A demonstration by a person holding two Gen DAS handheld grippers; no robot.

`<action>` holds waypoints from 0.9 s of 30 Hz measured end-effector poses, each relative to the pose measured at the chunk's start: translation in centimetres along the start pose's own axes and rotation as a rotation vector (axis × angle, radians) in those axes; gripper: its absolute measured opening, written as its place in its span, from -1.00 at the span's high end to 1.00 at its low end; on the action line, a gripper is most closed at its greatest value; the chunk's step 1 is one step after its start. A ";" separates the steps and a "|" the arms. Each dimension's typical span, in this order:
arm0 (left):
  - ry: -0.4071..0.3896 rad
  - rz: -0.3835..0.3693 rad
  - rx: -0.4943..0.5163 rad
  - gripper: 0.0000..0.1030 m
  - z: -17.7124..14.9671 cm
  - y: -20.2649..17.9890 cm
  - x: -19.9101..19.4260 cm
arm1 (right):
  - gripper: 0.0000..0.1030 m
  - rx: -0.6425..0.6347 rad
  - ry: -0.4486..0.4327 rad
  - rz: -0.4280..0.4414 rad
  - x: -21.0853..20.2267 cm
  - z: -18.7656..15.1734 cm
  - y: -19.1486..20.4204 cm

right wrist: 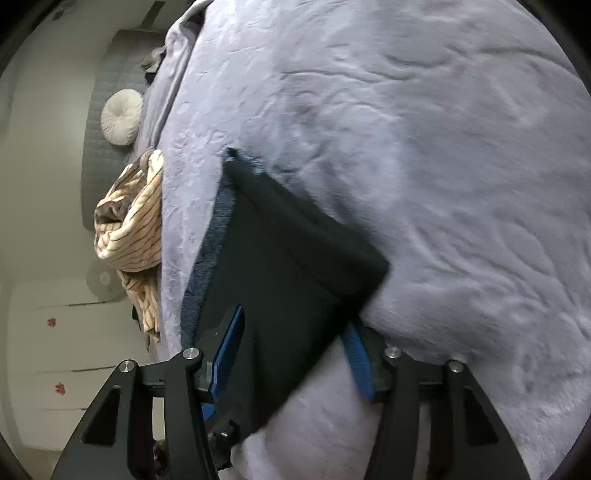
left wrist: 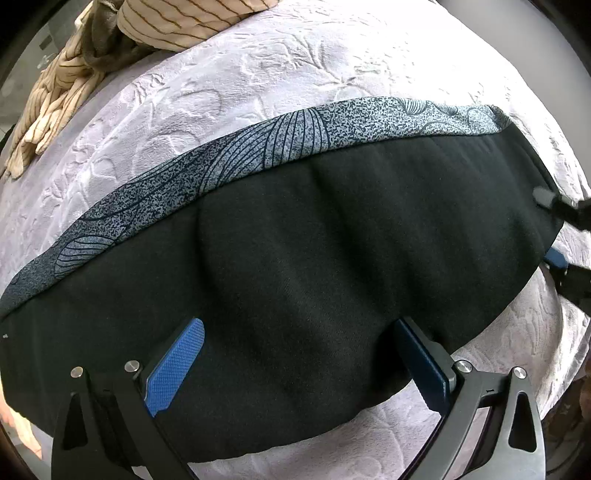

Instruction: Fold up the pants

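Two sets of tongs work black pants (left wrist: 295, 266) spread across a lavender bed blanket (left wrist: 258, 85): the left tongs (left wrist: 299, 354) gape wide above the fabric, the right tongs (right wrist: 295, 354) straddle the garment's end, jaws apart. A striped cloth (left wrist: 55, 96) lies bunched nearby.

- A lilac blanket (left wrist: 258, 74) with an embossed floral pattern covered the bed.
- A cream striped cloth (left wrist: 177, 22), crumpled, lay at the blanket's far edge and hung over its side.
- In the right wrist view the same striped cloth (right wrist: 136, 229) was bunched beside the blanket (right wrist: 443, 147).
- A round pale cushion (right wrist: 122, 117) rested on a grey quilted surface (right wrist: 99, 177) beyond the bed.
- White drawers (right wrist: 74, 332) carried small red marks.
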State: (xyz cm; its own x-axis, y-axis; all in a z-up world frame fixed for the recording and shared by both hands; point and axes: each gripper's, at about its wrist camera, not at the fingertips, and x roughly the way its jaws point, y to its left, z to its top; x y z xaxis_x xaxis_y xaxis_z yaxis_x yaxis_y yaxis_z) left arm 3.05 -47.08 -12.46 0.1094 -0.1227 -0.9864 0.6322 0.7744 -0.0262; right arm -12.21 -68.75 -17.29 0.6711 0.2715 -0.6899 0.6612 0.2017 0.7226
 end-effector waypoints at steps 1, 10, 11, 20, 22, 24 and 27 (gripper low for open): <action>0.000 -0.001 -0.001 -0.99 0.0 0.0 0.0 | -0.13 -0.012 0.000 0.029 -0.1 0.1 0.5; 0.004 -0.004 0.000 -0.99 -0.3 0.1 0.3 | -0.13 -0.078 0.012 0.037 0.2 -0.7 0.6; 0.006 -0.008 0.001 -0.99 -0.3 0.1 0.4 | -0.06 -0.070 0.009 0.033 0.5 -0.9 0.0; -0.118 0.047 -0.055 -0.12 1.6 1.9 -4.1 | 0.74 -0.088 -0.026 0.132 1.1 -0.5 2.7; -0.182 0.073 -0.093 -0.12 2.9 2.8 -4.9 | 0.75 -0.108 -0.026 0.162 0.4 -0.9 3.2; -0.200 0.079 -0.138 -0.12 4.1 3.6 -4.4 | 0.75 -0.127 -0.025 0.176 -0.3 -1.4 3.6; -0.127 0.049 -0.167 -0.13 5.5 3.7 -0.7 | 0.75 -0.140 -0.029 0.192 -0.5 -1.6 4.3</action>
State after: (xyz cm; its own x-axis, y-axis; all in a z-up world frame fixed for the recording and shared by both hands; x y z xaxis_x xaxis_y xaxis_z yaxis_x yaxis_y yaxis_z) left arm 9.51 -47.56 -10.98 0.2394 -0.1517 -0.9590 0.4888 0.8723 -0.0160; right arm -10.22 -66.48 -13.78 0.7910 0.2907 -0.5384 0.4687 0.2778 0.8385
